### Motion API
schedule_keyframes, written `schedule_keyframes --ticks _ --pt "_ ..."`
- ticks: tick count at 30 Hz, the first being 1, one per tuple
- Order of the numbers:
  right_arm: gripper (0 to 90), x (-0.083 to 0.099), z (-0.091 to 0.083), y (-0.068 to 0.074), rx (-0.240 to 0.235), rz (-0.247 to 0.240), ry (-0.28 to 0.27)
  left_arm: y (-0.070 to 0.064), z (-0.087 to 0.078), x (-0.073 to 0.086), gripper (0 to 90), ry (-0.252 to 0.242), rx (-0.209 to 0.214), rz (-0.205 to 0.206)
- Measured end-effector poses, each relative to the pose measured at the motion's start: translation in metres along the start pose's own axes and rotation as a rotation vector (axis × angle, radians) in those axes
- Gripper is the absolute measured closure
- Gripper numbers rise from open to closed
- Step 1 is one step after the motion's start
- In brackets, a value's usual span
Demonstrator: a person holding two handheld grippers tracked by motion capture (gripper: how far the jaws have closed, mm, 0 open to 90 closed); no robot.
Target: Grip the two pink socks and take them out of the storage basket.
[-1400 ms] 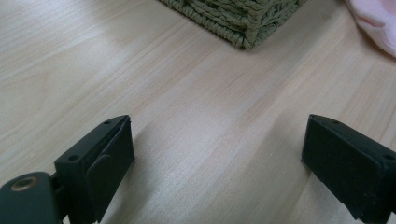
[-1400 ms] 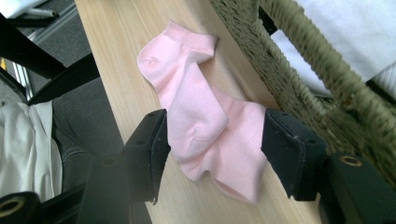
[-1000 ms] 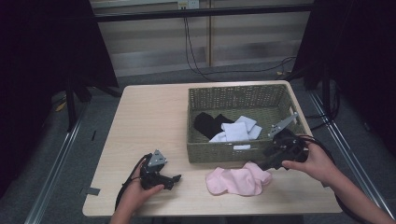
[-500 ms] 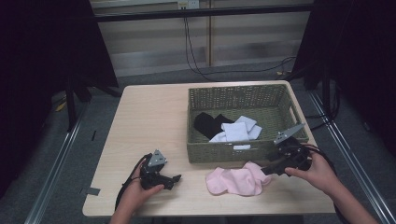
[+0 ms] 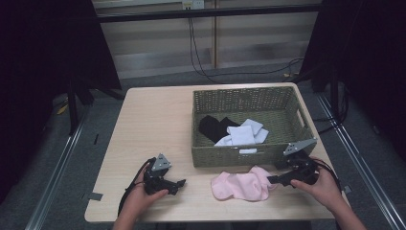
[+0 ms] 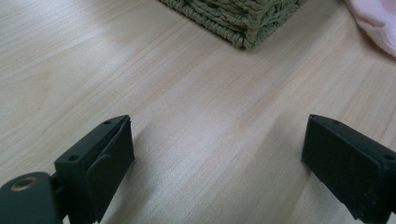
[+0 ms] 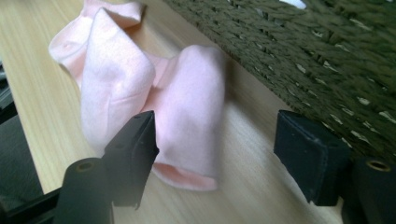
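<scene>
Our right hand-held gripper (image 5: pixel 279 179) has dropped to the pink socks (image 5: pixel 242 186) at lower right — jaws wide, empty — so a grab looks imminent.

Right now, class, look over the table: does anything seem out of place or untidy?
The crumpled pink sock lies on the light wooden table, outside the green woven basket that holds the black sock and white socks. The right gripper is open beside it.
</scene>
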State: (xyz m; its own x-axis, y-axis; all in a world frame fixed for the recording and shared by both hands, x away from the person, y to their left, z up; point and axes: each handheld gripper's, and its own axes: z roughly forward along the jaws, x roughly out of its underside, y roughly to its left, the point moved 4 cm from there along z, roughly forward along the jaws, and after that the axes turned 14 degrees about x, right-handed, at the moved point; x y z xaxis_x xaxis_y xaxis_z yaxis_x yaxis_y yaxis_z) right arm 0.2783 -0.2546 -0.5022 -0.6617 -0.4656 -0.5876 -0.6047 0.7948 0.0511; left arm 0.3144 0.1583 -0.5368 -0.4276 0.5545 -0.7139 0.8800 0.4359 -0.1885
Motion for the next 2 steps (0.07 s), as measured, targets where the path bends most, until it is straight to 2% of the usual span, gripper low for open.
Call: schedule_keyframes --ticks 2 --pt "28.3 -0.0019 0.0001 0.0043 0.001 -0.001 -0.007 0.0 0.0 0.0 8.6 0.0 0.0 0.0"
